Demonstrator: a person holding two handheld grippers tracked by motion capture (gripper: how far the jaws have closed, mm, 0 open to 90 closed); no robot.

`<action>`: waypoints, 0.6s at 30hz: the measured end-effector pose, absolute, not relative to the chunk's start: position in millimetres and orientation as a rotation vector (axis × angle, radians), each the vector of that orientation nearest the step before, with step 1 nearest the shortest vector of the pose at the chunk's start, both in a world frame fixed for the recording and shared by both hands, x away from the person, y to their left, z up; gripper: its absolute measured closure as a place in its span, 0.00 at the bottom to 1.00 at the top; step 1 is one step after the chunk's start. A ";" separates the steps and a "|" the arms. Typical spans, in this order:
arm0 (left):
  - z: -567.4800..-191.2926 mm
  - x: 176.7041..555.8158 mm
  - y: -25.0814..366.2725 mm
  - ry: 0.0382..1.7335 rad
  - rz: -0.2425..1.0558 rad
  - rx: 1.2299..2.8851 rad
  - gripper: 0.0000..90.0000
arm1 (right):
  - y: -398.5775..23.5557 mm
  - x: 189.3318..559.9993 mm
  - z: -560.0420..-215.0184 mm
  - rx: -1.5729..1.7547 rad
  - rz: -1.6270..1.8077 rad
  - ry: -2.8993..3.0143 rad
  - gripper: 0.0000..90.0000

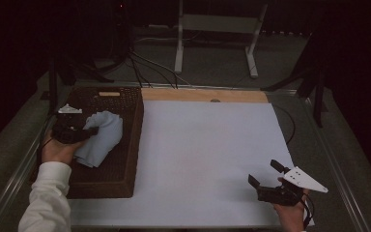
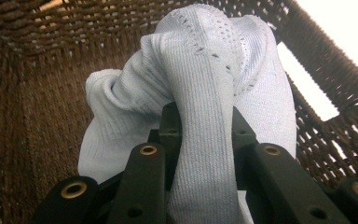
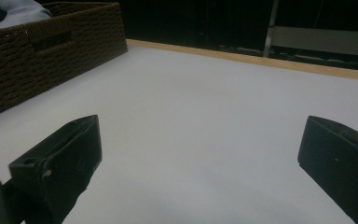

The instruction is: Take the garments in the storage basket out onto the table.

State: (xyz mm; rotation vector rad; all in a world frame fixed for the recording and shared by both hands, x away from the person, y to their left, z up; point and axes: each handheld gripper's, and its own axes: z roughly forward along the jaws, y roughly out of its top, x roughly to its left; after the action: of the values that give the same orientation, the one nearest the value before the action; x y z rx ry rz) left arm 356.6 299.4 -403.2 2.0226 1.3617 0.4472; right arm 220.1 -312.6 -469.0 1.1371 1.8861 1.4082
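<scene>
1. A pale blue ribbed knit cloth [image 2: 205, 93], perhaps a sock or small garment, hangs bunched inside a dark brown woven wicker basket [image 1: 125, 159] at the left side of the table.
2. The left gripper [image 1: 89, 130] is clenched on a fold of this cloth; in the left gripper view the fabric runs down between the two black jaws and drapes over them.
3. The cloth looks soft, light and limp, so it will likely sag and swing rather than keep a shape. It seems neither fragile nor slippery; the ribbed knit should give the pads good purchase.
4. A thick gathered fold, as pinched now, seems the surest place to hold; a thin single edge could slip out or catch on the wicker.
5. The right gripper [image 1: 266, 175] rests near the table's front right corner, jaws spread wide and grasping nothing.
6. A plain white sheet [image 1: 203, 154] covers the table [image 1: 203, 95] beside the basket.
</scene>
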 end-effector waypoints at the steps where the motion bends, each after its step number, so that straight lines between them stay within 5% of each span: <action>1: -401.9 355.6 300.3 1.354 0.455 2.015 0.83 | -312.6 220.1 -469.0 1.137 1.408 1.887 0.00; 18: -382.5 345.8 303.2 1.273 0.514 1.934 0.83 | -312.3 220.5 -469.5 1.139 1.412 1.888 0.00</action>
State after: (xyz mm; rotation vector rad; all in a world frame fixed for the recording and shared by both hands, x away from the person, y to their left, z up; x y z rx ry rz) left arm 345.8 303.2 -382.5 1.9343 1.2727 0.5138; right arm 220.5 -312.3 -469.5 1.1392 1.8883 1.4119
